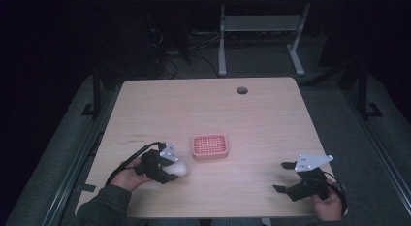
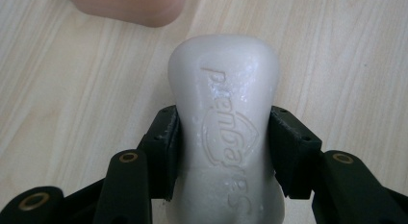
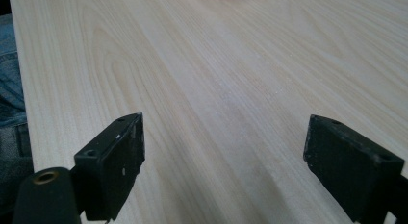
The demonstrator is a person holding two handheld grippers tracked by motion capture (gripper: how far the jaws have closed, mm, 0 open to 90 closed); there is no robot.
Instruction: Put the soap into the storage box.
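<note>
Soap bar (image 2: 226, 132), white and waxy, clamped in my left gripper (image 1: 167, 169).
Embossed lettering reads "Safeguard"; pink ridged soap dish (image 1: 210, 146) just beyond on pale woodgrain table (image 1: 261, 124); my right gripper (image 1: 286, 177) gapes wide.

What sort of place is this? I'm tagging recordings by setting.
Likely a lab or workshop: a bare wooden table on dark carpet, cables on the floor behind it, another desk's metal legs beyond.

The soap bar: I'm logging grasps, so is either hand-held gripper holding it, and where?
The left hand-held gripper clamps the white soap bar by its two long sides, near one end. The right hand-held gripper is open.
</note>
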